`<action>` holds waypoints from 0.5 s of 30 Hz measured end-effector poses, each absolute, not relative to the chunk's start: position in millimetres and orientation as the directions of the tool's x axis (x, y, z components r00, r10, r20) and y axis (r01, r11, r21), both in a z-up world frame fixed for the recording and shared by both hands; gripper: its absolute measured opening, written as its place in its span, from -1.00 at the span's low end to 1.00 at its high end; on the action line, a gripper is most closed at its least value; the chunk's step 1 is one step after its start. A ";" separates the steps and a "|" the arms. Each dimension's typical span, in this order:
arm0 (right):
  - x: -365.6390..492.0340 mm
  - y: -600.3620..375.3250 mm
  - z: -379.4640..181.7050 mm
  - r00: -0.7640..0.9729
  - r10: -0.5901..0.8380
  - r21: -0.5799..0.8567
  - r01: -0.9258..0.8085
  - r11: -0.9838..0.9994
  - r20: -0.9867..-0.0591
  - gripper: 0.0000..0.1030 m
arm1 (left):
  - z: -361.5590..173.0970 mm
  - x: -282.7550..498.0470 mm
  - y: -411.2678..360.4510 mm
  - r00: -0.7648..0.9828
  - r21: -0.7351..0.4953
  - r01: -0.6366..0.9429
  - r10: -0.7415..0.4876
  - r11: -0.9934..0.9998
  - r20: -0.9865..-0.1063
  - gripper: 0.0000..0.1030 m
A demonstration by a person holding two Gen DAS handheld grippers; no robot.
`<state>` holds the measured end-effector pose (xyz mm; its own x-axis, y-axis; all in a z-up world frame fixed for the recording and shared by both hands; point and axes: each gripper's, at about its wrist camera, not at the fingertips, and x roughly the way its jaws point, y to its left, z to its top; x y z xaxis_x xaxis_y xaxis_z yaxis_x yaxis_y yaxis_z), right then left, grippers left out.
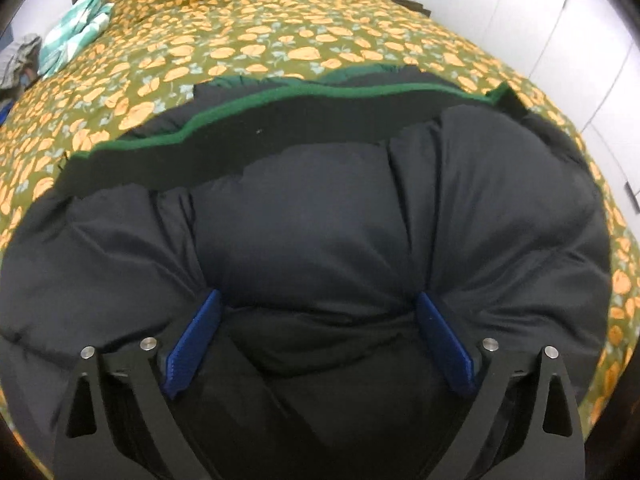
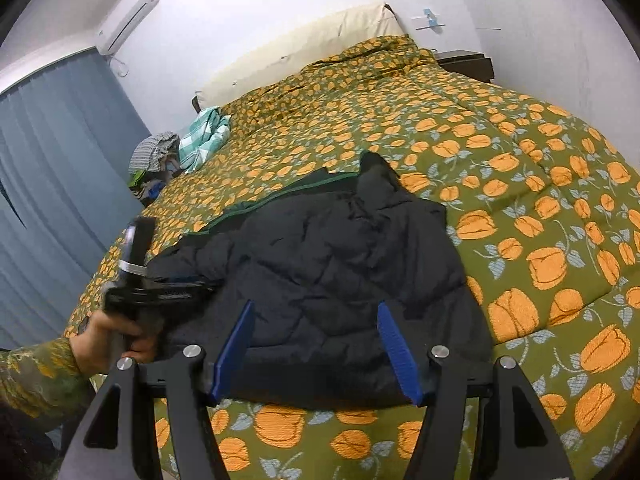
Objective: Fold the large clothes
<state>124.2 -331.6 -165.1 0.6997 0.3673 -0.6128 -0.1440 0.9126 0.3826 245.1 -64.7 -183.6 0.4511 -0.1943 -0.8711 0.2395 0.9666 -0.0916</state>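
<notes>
A black puffer jacket with a dark green lining edge lies folded on the bed. In the left wrist view the jacket fills the frame. My left gripper is open, and its blue fingers press down into the padded fabric without closing on it. It also shows from the side in the right wrist view, held in a hand at the jacket's left edge. My right gripper is open and empty, hovering above the jacket's near edge.
The bed has a green cover with orange flowers. A teal checked cloth and a pile of clothes lie at its far left. A cream headboard, a dark nightstand and blue curtains surround it.
</notes>
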 end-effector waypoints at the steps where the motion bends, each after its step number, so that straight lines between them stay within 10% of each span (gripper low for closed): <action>1: 122.3 -328.8 -163.8 0.699 0.371 0.385 -0.148 0.911 -0.611 0.26 | -183.8 245.6 -64.9 0.451 -0.090 0.239 -0.193 0.967 -0.872 0.89; 15: 98.4 -300.3 -164.3 0.666 0.406 0.378 -0.196 0.905 -0.626 0.26 | -182.8 193.1 -62.8 0.479 -0.067 0.253 -0.185 0.965 -0.858 0.82</action>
<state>98.4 -300.3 -164.3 0.6659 0.4057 -0.6260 -0.1955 0.9048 0.3783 193.1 -62.8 -182.8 0.4785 -0.1847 -0.8584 0.2530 0.9652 -0.0666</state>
